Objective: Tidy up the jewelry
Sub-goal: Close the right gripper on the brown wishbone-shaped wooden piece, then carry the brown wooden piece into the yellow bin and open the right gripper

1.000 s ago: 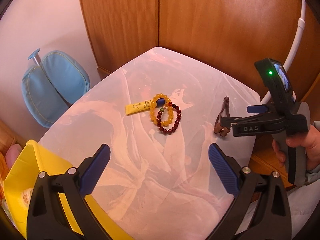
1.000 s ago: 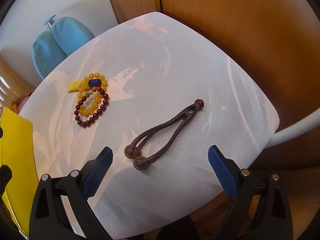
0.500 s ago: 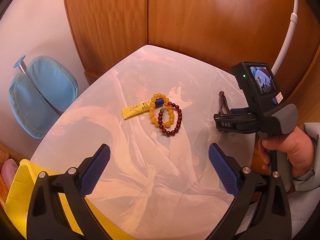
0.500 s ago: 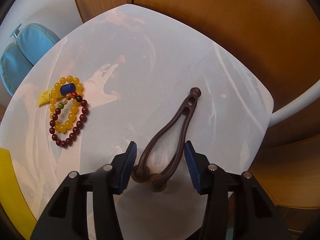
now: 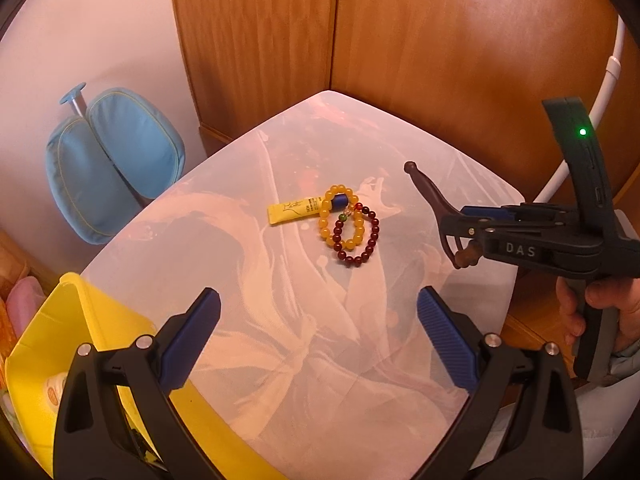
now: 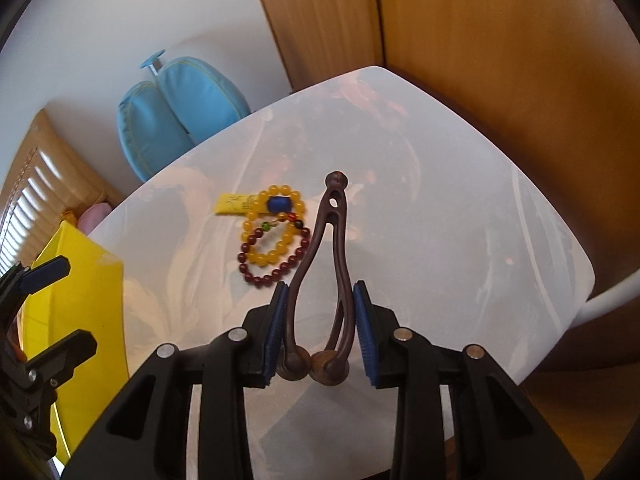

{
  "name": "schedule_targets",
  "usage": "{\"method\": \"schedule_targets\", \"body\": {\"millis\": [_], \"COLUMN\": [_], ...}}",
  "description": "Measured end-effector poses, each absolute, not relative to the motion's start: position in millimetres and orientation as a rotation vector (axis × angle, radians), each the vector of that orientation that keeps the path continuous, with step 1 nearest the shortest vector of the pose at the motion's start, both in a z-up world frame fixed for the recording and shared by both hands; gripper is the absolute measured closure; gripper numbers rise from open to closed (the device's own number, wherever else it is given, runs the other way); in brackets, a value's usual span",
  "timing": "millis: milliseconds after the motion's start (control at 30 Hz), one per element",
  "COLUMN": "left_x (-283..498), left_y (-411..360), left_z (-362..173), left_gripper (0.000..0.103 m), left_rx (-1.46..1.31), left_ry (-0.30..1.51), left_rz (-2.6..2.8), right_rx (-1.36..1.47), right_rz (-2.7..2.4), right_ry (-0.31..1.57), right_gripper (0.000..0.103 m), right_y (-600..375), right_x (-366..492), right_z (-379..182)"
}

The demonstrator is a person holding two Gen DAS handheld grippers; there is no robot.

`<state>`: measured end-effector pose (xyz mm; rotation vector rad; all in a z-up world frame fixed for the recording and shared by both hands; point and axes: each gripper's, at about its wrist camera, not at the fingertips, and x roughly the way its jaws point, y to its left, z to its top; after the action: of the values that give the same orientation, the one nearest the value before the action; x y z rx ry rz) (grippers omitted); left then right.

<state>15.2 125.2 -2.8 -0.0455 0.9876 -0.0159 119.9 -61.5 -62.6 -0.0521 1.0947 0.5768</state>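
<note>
My right gripper (image 6: 320,332) is shut on a dark brown Y-shaped wooden tool (image 6: 334,240) with two ball ends and holds it lifted above the table; it also shows in the left wrist view (image 5: 430,194), sticking out of the right gripper (image 5: 460,236). A yellow bead bracelet (image 5: 340,216) and a dark red bead bracelet (image 5: 360,240) lie overlapped mid-table, also in the right wrist view (image 6: 276,224). My left gripper (image 5: 318,336) is open and empty above the table's near side.
A small yellow tube (image 5: 294,210) lies beside the bracelets. A yellow bin (image 5: 52,344) stands at the table's (image 5: 280,320) left edge. A blue cushioned chair (image 5: 112,160) is beyond the table. Wooden cabinet doors (image 5: 400,40) stand behind.
My right gripper closed on the wooden tool's two arms and lifted it off the table. The left gripper stayed open and shifted only slightly.
</note>
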Motion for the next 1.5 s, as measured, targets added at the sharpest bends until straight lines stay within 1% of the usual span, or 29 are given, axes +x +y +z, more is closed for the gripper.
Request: {"method": "schedule_targets", "body": {"millis": [200, 433, 567, 733, 900, 1167, 1400, 1500], "left_x": [-18.7, -109.1, -151.8, -170.4, -176.7, -203.7, -211.2, -212.6], "left_y": [142.2, 190.7, 229.0, 288.8, 335.7, 358.5, 360.2, 358.9], "left_z": [12.0, 30.9, 28.1, 26.0, 8.5, -2.6, -6.7, -6.5], "left_gripper": [0.007, 0.007, 0.007, 0.007, 0.007, 0.007, 0.007, 0.007], "left_rx": [-0.083, -0.130, -0.152, -0.147, -0.110, -0.182, -0.211, -0.212], "left_ry": [0.971, 0.961, 0.941, 0.913, 0.970, 0.940, 0.934, 0.934], "left_rz": [0.169, 0.474, 0.524, 0.483, 0.503, 0.437, 0.423, 0.426], "right_rx": [-0.112, -0.205, -0.267, -0.357, -0.485, -0.670, -0.700, -0.681], "right_rz": [0.819, 1.198, 1.301, 1.321, 1.261, 1.165, 1.151, 1.166], "right_ry": [1.037, 0.934, 0.886, 0.917, 1.030, 1.116, 1.105, 1.094], "right_gripper": [0.069, 0.069, 0.069, 0.069, 0.068, 0.068, 0.068, 0.063], "right_y": [-16.6, 64.8, 113.0, 183.9, 246.8, 290.3, 303.8, 299.1], "right_x": [107.4, 39.0, -5.4, -43.1, -64.1, -82.0, -88.5, -87.4], "right_z": [-41.8, -2.8, 8.7, -1.8, -39.8, -75.1, -77.7, -72.2]}}
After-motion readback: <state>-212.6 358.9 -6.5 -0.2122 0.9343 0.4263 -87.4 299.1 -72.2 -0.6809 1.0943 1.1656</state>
